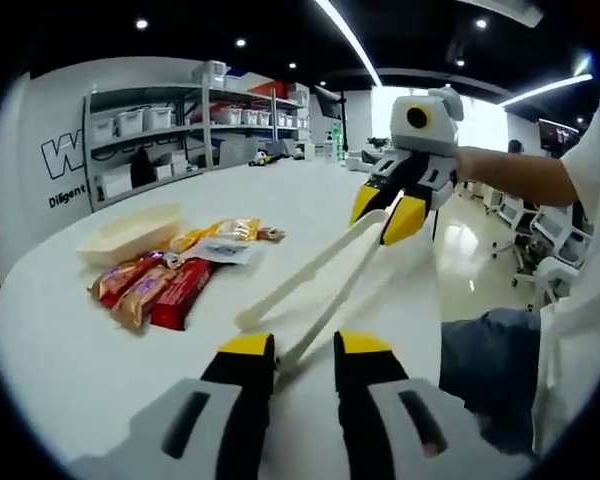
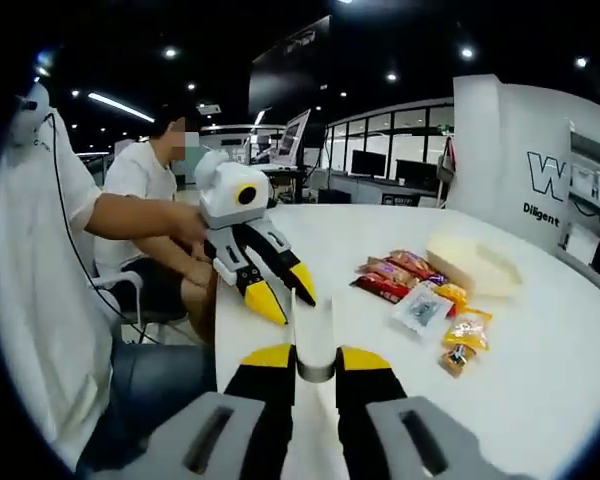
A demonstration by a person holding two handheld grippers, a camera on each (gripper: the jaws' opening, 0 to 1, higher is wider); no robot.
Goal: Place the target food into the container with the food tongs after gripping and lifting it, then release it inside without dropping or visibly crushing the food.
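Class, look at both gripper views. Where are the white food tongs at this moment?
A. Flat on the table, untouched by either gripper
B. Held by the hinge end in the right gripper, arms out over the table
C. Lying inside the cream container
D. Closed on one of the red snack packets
B: the right gripper clamps the hinge end of the food tongs, whose arms stretch over the white table, away from the snack packets and the cream container.

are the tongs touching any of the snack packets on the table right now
Apart. In the left gripper view, bare table shows between the tongs' tips and the nearest snack packets.
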